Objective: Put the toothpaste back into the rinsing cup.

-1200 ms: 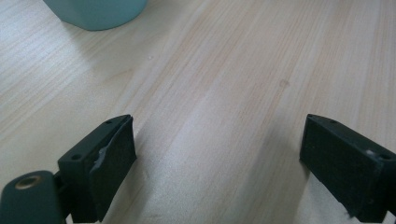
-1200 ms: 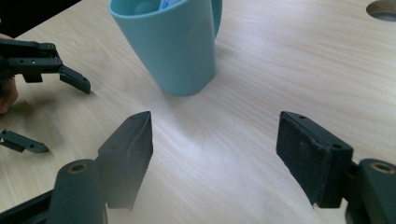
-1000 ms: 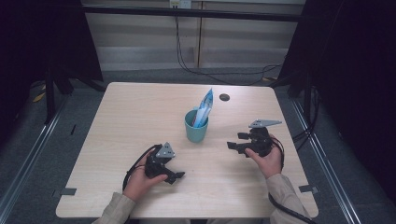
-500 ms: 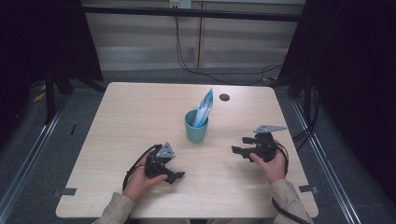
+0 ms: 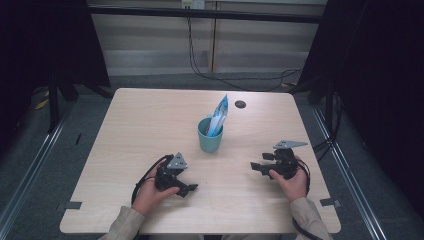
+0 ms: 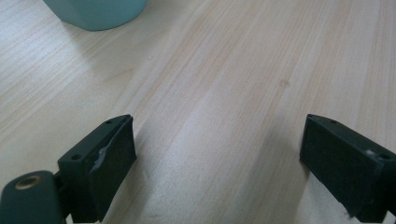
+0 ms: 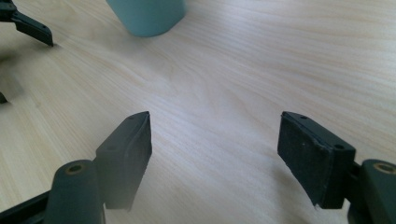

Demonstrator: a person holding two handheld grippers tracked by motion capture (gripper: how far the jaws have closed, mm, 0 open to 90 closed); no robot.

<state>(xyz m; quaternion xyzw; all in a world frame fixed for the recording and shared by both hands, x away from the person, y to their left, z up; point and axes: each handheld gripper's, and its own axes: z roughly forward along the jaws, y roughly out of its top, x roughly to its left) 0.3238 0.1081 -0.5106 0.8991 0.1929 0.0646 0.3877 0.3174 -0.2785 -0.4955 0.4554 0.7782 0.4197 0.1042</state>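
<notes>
Both tools wide and empty on table (image 5: 125,125), left tool (image 5: 186,189) at 7, right tool (image 5: 257,166) at 4 of cup (image 5: 209,140); likely approach step, next reach for cup.

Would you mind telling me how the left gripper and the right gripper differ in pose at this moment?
The left gripper sits nearer the table's front edge, while the right gripper sits farther back. The left gripper points toward the right side of the table, the right gripper toward the left, so they face each other. Both stand open with nothing between the jaws, each to one side of the teal cup.
</notes>
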